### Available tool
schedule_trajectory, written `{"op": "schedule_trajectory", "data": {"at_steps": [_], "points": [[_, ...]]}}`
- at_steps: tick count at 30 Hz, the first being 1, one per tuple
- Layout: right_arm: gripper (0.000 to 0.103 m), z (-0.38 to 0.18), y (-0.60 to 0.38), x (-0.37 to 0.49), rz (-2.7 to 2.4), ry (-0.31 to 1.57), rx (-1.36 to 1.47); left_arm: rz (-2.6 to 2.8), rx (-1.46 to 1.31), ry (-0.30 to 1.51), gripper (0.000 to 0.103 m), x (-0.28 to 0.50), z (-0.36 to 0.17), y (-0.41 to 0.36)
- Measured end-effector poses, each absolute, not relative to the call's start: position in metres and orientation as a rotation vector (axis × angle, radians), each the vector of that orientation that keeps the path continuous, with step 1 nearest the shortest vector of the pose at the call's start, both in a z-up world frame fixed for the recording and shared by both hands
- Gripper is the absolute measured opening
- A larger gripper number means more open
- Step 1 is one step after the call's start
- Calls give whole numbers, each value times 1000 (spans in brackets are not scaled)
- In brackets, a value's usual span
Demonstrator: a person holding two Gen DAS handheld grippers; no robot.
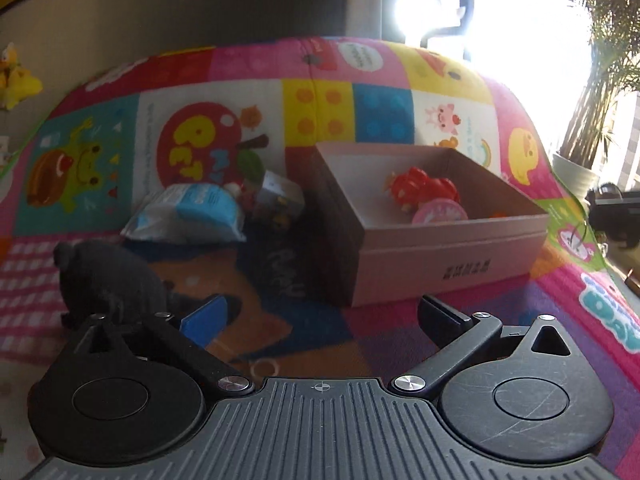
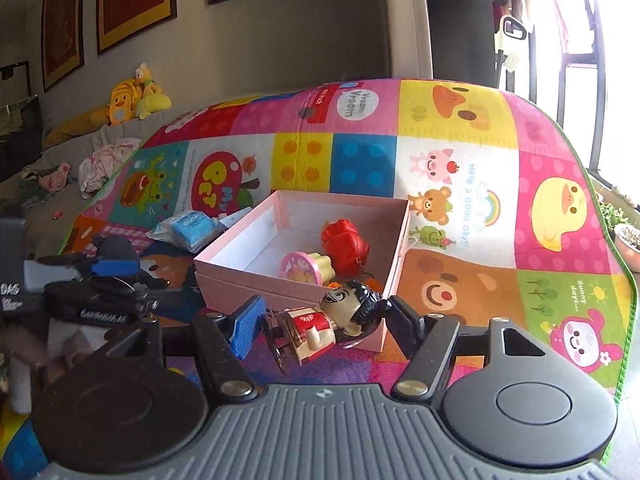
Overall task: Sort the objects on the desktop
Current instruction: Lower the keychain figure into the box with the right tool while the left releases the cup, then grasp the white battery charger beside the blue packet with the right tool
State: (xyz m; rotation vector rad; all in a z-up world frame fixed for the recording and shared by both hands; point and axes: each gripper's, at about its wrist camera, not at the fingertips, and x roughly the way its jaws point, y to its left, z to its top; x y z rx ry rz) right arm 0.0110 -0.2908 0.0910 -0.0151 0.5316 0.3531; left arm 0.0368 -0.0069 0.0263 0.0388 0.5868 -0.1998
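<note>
We hold doll [image 2: 332,326] crosswise in right gripper [image 2: 326,320], head right, box [image 2: 236,256] just beyond, far side. Left gripper [image 1: 320,316] wide, empty, farther off.

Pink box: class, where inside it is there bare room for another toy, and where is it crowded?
Inside the pink box, the bare floor lies along the left wall and far corner. The near right corner is crowded: the red toy and the pink round toy sit close together there.
</note>
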Motion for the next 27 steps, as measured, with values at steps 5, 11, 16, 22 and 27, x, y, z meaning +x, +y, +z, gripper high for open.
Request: {"op": "schedule_trajectory", "data": {"at_steps": [5,11,16,22,27], "points": [[67,102,-262,44,353,534,-34,-236,-43,690,103,30,6,12],[67,115,-213,105,347,516,-97,-253,-114,679,103,28,4,21],[85,117,-180,159,276,500,-145,-264,-175,659,103,26,5,29],[72,104,-119,146,352,504,-311,-139,-219,572,103,18,12,45],[57,82,-55,157,392,586,-526,-103,-165,645,103,22,13,47]]}}
